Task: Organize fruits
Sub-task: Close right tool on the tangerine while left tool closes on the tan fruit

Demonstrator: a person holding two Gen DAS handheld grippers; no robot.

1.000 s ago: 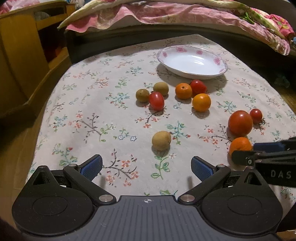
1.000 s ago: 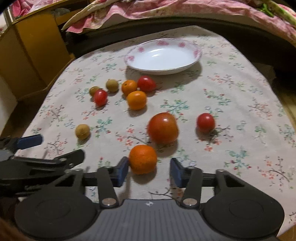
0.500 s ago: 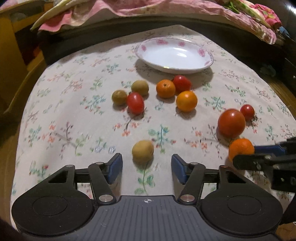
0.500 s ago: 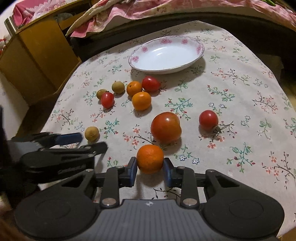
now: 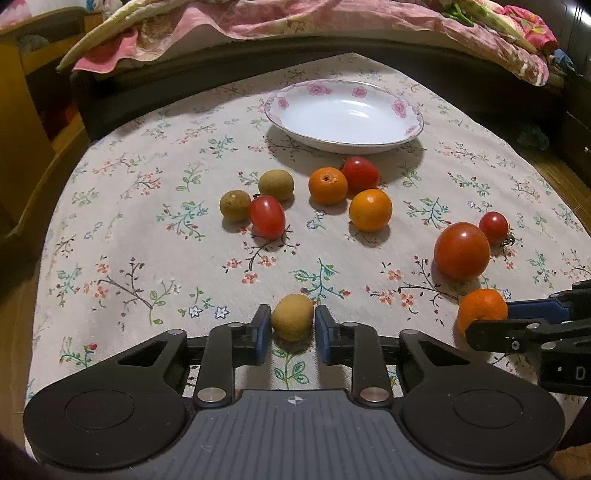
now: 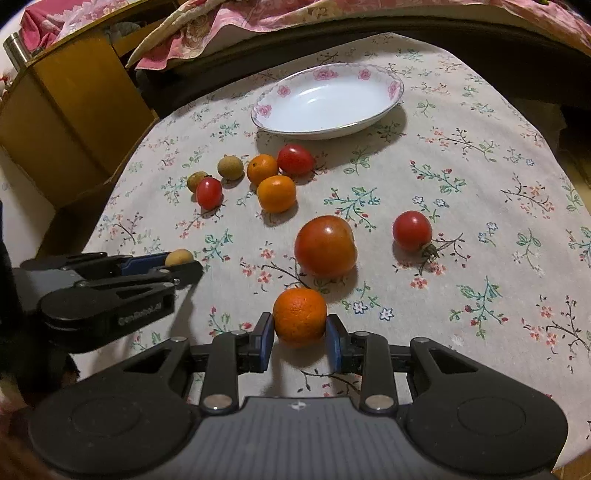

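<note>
A tan longan [image 5: 291, 320] rests on the floral tablecloth with my left gripper [image 5: 291, 326] shut on it, both blue pads touching its sides. My right gripper [image 6: 300, 326] is shut on an orange mandarin [image 6: 300, 314], low over the cloth. Just beyond the mandarin sits a large tomato [image 6: 325, 245], with a cherry tomato [image 6: 412, 230] to its right. Further back lie two mandarins [image 5: 328, 185], two longans [image 5: 276, 184] and two small tomatoes [image 5: 267, 216]. Behind them stands an empty white plate [image 5: 343, 118] with pink flowers.
The grippers sit side by side near the table's front edge, the left gripper [image 6: 177, 264] showing in the right wrist view. A wooden cabinet [image 6: 66, 110] stands off the left side. Pink bedding [image 5: 295, 22] on a dark frame lies behind the table.
My left gripper moved forward around the longan and shut on it. My right gripper narrowed from open to shut on the mandarin.
</note>
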